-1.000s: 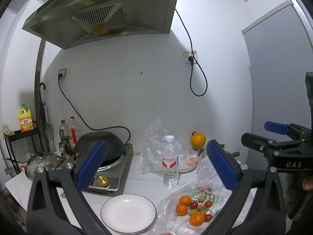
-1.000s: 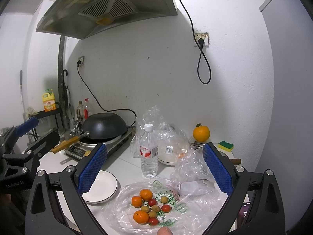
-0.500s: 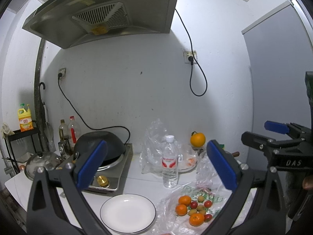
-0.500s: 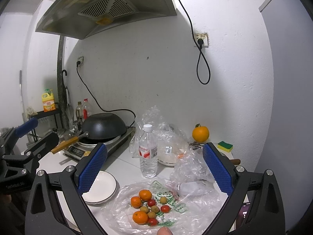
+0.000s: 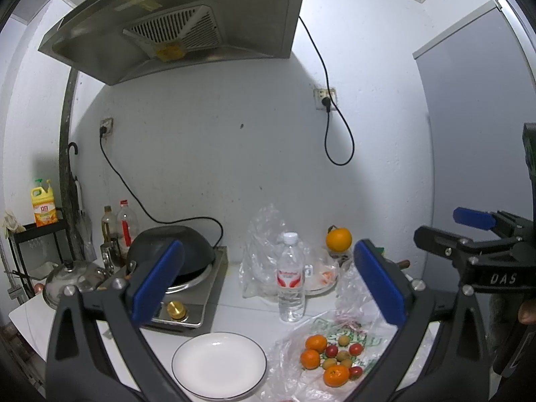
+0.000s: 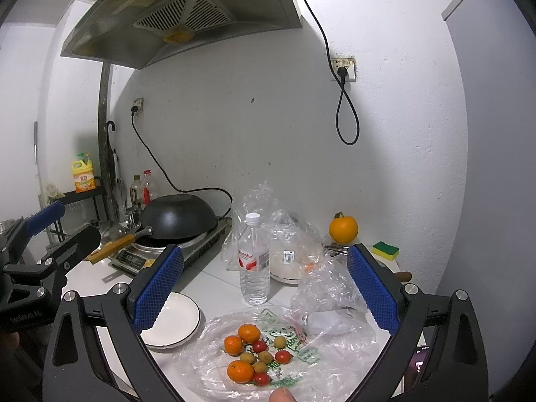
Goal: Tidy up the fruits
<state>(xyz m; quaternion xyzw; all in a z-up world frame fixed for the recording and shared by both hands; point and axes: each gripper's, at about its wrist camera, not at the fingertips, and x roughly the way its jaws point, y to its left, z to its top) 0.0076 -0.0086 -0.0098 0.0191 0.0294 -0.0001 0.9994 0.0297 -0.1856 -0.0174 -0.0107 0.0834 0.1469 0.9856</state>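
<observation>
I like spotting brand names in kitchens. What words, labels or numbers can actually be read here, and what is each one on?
"DAS": white letters on the right gripper body, seen from the left wrist view.
Water bottle red label: white script, too blurred to read.
Yellow detergent jug: red logo, unreadable.
Plastic bag under the fruit: green printed characters, crumpled, unreadable.
Left gripper body: faint lettering, illegible.

Both grippers' jaws wide apart

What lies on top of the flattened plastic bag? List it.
On the plastic bag lie three small oranges, some red cherry tomatoes and small tan fruits. The right claw hangs open above. Nothing under the bag's printed part can be made out.
</observation>
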